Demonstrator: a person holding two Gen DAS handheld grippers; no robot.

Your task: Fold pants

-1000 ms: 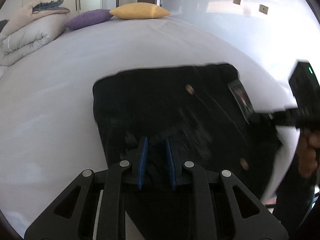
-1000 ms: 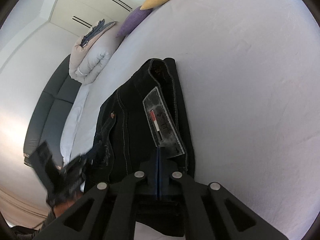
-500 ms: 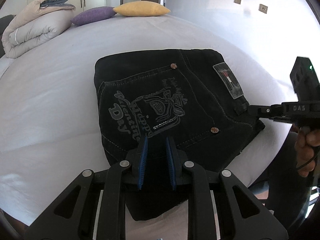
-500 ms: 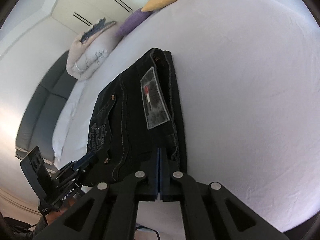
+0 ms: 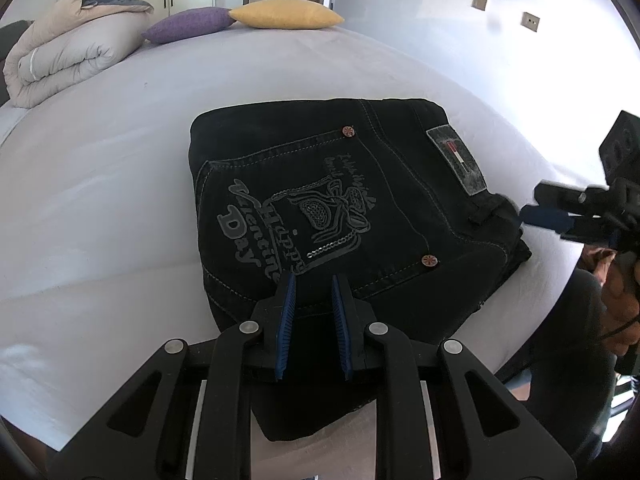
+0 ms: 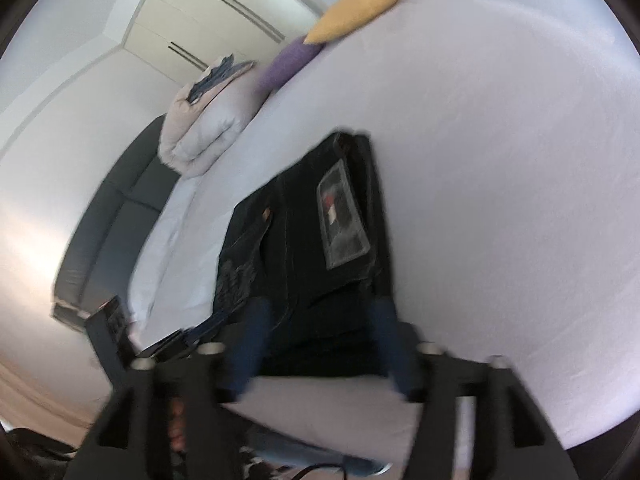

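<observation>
Black pants (image 5: pixel 340 216) lie folded into a compact, roughly rectangular bundle on the bed (image 5: pixel 100 208), near its front edge, back pocket side up. In the left wrist view the bundle's long axis runs from lower left to upper right: waistband end with the grey leather patch (image 5: pixel 456 160) points toward the right, the folded edge faces left toward the rolled duvet (image 5: pixel 68 60). Pocket print reads "Happy Valentine Day", letters running sideways. Two copper rivets mark the pocket corners.

Left claw (image 5: pixel 313 316) hovers over the near edge of the pants, blue pads parted with a clear gap, nothing between them. Whether the tips touch the cloth is unclear.

Right claw (image 6: pixel 320 344) is blurred in its own view, fingers spread wide apart, empty, straddling the waistband end of the pants (image 6: pixel 304 248) just ahead. In the left wrist view the right claw (image 5: pixel 548 218) comes in from the right, blue tip at the belt-loop corner, touching or just beside it; can't tell which.

Purple pillow (image 5: pixel 188 24) and yellow pillow (image 5: pixel 286 14) sit at the far end of the bed, well apart from the pants. Dark sofa (image 6: pixel 116 216) beside the bed.
</observation>
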